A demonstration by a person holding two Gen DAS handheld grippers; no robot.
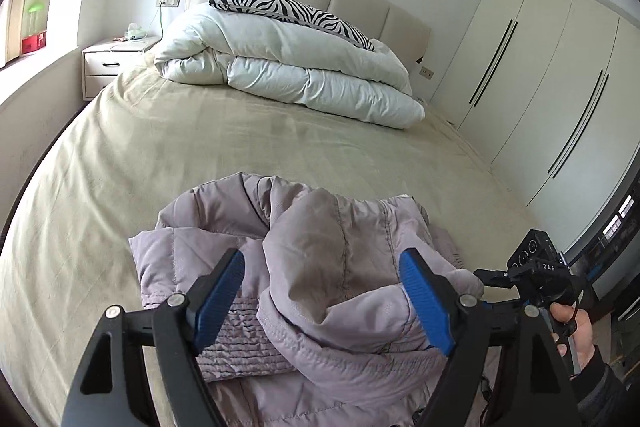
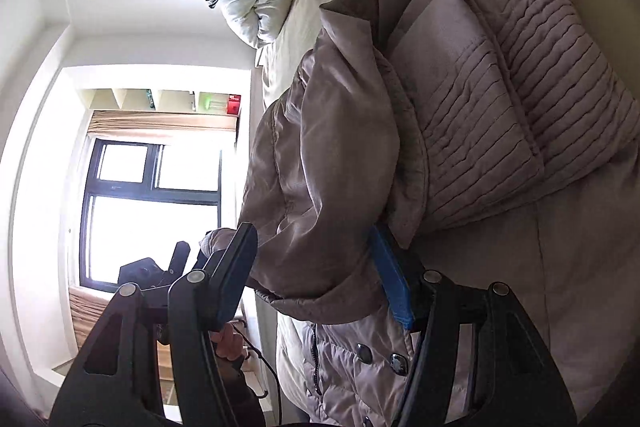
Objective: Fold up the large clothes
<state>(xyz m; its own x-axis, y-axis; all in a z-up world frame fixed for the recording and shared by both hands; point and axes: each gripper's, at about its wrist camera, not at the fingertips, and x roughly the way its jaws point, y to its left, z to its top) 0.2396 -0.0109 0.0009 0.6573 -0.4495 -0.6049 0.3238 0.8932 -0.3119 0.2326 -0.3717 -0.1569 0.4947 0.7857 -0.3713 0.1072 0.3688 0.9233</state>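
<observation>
My wide bed with its beige sheet (image 1: 168, 147) fills the middle of the left wrist view. A folded white duvet (image 1: 288, 67) sits in the upper centre, a zebra-striped pillow (image 1: 288, 7) on top. The mauve padded jacket (image 1: 304, 259) lies bunched at the lower centre, near the bed's edge. My left gripper (image 1: 322, 291) is spread wide around a raised fold, its blue pads not pressing it. My right gripper (image 2: 316, 267), at the lower centre of its view, likewise gapes around a puffy fold.
</observation>
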